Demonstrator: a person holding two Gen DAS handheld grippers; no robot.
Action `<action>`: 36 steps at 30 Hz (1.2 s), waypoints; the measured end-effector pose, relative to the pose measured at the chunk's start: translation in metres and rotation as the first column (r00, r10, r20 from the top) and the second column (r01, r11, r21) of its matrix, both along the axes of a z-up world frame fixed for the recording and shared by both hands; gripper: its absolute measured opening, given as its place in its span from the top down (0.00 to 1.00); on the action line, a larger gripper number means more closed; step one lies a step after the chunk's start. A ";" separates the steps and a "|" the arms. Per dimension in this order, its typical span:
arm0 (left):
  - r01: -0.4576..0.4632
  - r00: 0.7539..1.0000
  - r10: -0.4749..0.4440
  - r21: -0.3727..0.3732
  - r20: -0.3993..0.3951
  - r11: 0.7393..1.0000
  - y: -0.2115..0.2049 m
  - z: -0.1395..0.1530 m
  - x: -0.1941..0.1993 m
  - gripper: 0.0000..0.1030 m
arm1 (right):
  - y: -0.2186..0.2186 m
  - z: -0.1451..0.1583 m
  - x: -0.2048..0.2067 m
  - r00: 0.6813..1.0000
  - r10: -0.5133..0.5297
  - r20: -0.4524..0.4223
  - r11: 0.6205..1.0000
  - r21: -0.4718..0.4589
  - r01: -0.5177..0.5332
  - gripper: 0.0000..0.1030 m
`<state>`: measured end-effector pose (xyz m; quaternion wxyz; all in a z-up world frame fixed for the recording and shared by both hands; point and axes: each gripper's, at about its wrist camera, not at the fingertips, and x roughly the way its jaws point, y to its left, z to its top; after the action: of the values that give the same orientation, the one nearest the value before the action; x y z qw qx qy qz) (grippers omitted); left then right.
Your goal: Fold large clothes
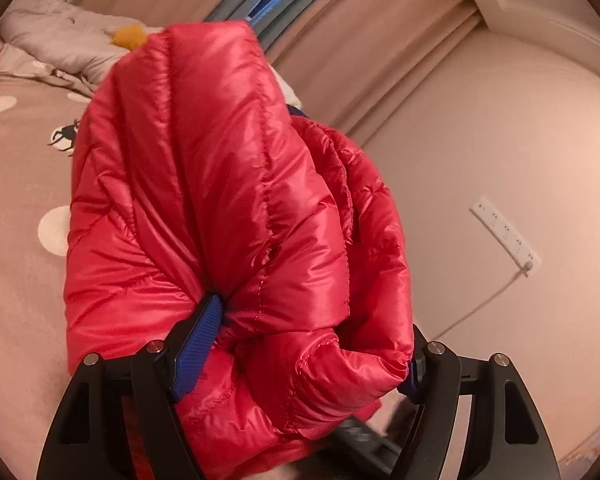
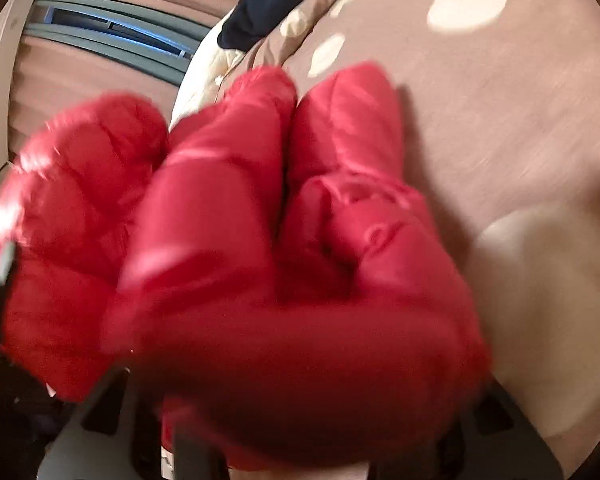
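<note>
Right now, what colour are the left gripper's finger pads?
Blue, ribbed pads on black fingers, seen best in the left wrist view.

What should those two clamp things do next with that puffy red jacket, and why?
Probably lower the red jacket onto the bedspread and lay it flat. It hangs bunched in thick folds between the left gripper's blue pads, raised off the bed. In the right wrist view it is just as crumpled and hides that gripper. A neat fold looks unlikely until it is spread out.
</note>
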<state>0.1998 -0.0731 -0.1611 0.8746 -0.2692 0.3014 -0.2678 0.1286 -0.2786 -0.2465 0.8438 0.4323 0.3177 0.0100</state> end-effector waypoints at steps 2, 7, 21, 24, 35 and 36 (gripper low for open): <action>0.037 0.999 -0.037 0.061 -0.006 0.997 -0.007 0.005 0.000 0.27 | -0.014 0.004 -0.010 0.998 -0.061 0.016 0.998 -0.007 0.061 0.53; 0.088 0.995 -0.097 0.200 0.035 0.976 -0.042 0.014 -0.001 0.21 | -0.027 0.026 -0.050 0.990 -0.141 0.015 0.979 -0.147 0.142 0.27; 0.311 0.949 -0.285 0.243 -0.136 0.919 -0.122 -0.028 0.044 0.18 | -0.107 0.066 -0.136 0.901 -0.408 0.148 0.886 -0.172 0.430 0.05; 0.262 0.965 -0.244 0.383 -0.095 0.886 -0.147 -0.033 0.042 0.12 | -0.101 0.071 -0.118 0.917 -0.376 0.130 0.885 -0.244 0.397 0.05; 0.223 0.974 -0.220 0.448 -0.061 0.866 -0.198 -0.042 0.033 0.04 | -0.113 0.062 -0.106 0.905 -0.411 0.109 0.861 -0.279 0.425 0.05; 0.221 0.974 -0.220 0.465 -0.058 0.857 -0.201 -0.045 0.023 0.03 | -0.115 0.062 -0.106 0.901 -0.420 0.107 0.857 -0.280 0.432 0.05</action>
<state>0.2228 -0.2743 -0.2063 0.8768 -0.0143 0.3870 -0.2849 0.0223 -0.3933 -0.1844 0.8868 0.3596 0.1944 -0.2157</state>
